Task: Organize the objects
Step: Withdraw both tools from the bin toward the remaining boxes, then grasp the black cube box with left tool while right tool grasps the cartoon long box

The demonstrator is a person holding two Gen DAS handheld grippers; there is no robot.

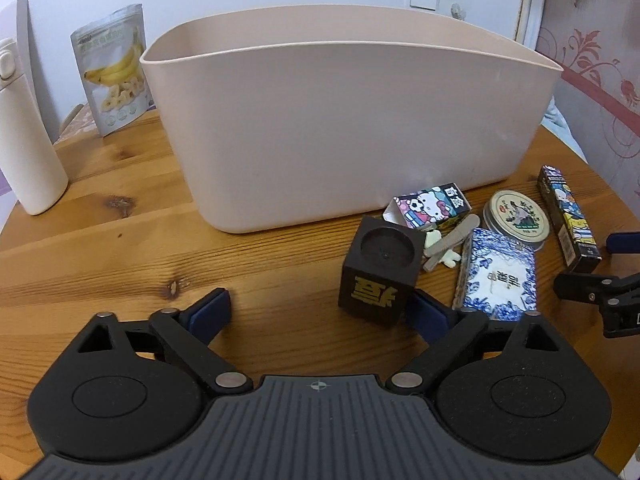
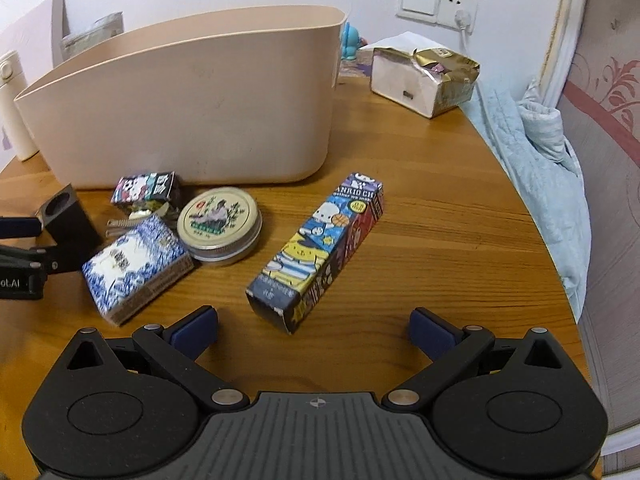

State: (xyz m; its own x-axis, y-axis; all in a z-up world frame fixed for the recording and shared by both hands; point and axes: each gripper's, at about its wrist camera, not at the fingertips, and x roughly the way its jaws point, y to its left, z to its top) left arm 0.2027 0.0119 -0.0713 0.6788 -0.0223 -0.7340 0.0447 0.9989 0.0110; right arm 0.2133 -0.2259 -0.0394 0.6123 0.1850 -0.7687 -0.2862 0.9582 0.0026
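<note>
A big beige bin (image 1: 340, 120) stands on the round wooden table (image 1: 120, 248). In front of it lie a Hello Kitty box (image 1: 428, 206), a round tin (image 1: 516, 218), a blue-and-white patterned box (image 1: 496, 280) and a long cartoon box (image 2: 320, 248). A dark cube (image 1: 380, 276) with a gold character sits just inside the right finger of my left gripper (image 1: 320, 312). That gripper is open wide, its left pad far from the cube. My right gripper (image 2: 314, 328) is open too, and the near end of the cartoon box lies just ahead of its gap.
A white bottle (image 1: 28, 140) and a banana-chip pouch (image 1: 114, 72) stand at the back left. A gold-and-white package (image 2: 424, 76) sits behind the bin on the right. A light blue cloth (image 2: 532, 160) hangs along the table's right edge. A grey file (image 1: 452, 236) lies among the boxes.
</note>
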